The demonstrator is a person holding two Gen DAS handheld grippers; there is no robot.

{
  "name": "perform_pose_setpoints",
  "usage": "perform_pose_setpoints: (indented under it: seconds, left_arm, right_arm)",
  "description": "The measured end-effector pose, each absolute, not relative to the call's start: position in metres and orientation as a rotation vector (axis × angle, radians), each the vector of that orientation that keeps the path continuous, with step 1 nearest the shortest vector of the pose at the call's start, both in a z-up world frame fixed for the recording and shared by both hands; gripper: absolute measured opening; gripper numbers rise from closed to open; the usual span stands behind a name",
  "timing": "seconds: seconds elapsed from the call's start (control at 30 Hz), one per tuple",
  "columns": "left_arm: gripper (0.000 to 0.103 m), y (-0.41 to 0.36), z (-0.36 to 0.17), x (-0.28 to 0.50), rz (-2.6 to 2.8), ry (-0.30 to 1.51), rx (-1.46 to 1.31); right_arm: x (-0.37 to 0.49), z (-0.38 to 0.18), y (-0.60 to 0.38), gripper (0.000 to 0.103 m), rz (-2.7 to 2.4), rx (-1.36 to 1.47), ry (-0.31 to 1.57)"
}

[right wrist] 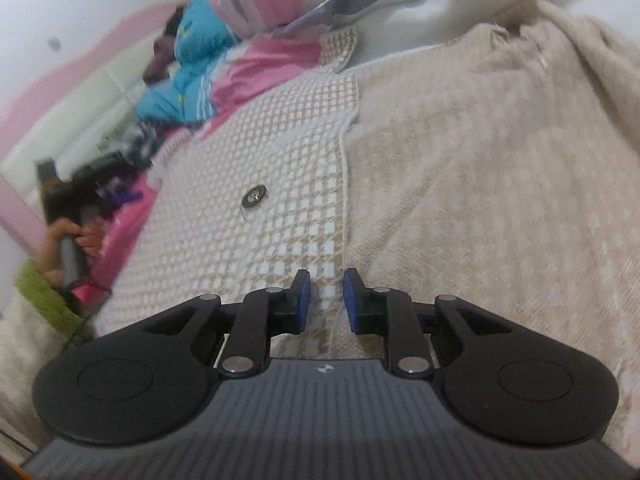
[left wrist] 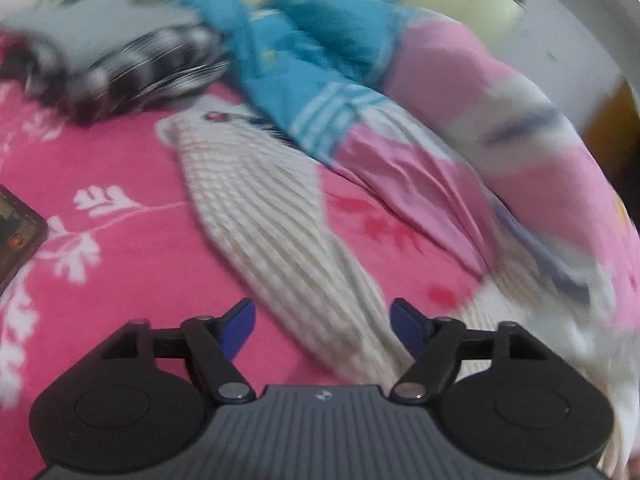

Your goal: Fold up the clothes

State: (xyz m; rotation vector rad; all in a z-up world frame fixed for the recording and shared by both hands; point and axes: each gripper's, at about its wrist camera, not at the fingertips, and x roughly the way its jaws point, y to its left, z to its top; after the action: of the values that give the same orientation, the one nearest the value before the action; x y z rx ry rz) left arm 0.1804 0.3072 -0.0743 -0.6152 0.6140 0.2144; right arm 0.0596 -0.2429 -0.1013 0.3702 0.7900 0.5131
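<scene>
A cream woven jacket lies on the pink bed. In the left wrist view its ribbed sleeve (left wrist: 276,232) runs diagonally from upper left down between the fingers of my left gripper (left wrist: 322,320), which is open and hovers just over it. In the right wrist view the jacket's checked front panel (right wrist: 280,184) with a metal button (right wrist: 254,197) and its fuzzy lining (right wrist: 480,168) fill the frame. My right gripper (right wrist: 326,300) is partly open, its blue pads (right wrist: 303,300) straddling the jacket's front edge without pinching it.
A pink floral bedsheet (left wrist: 120,184) covers the bed. A blue garment (left wrist: 312,60), a pink quilt (left wrist: 480,128) and a black-and-white striped cloth (left wrist: 132,68) lie behind. A phone (left wrist: 16,232) sits at the left edge. The other hand and gripper (right wrist: 70,236) show at left.
</scene>
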Motion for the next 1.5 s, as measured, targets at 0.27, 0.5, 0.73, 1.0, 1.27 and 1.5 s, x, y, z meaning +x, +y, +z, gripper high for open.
perform_pose_setpoints:
  seconds: [0.27,0.5,0.73,1.0,1.27,1.5]
  left_arm:
    - [0.017,0.317,-0.082,0.261,0.319,0.656,-0.457]
    - [0.016,0.304,-0.008,0.201,0.343,0.262,-0.305]
    - [0.027,0.340,-0.082,0.246,0.450,0.527,-0.225]
    - [0.079,0.336,-0.068,0.236,0.472,0.646,-0.261]
    - [0.087,0.281,-0.019,0.146,0.317,0.598,-0.262]
    - [0.090,0.187,-0.017,0.046,-0.013,0.641,-0.166]
  right_arm:
    - [0.057,-0.113,-0.245,0.017,0.520,0.412,0.752]
    - [0.060,-0.109,-0.242,0.017,0.509,0.386,0.777]
    - [0.061,-0.107,-0.240,0.018,0.498,0.366,0.797]
    - [0.057,-0.107,-0.242,0.021,0.496,0.373,0.782]
    - [0.029,-0.092,-0.257,0.041,0.489,0.415,0.724]
    - [-0.032,-0.083,-0.316,0.045,0.300,0.475,0.675]
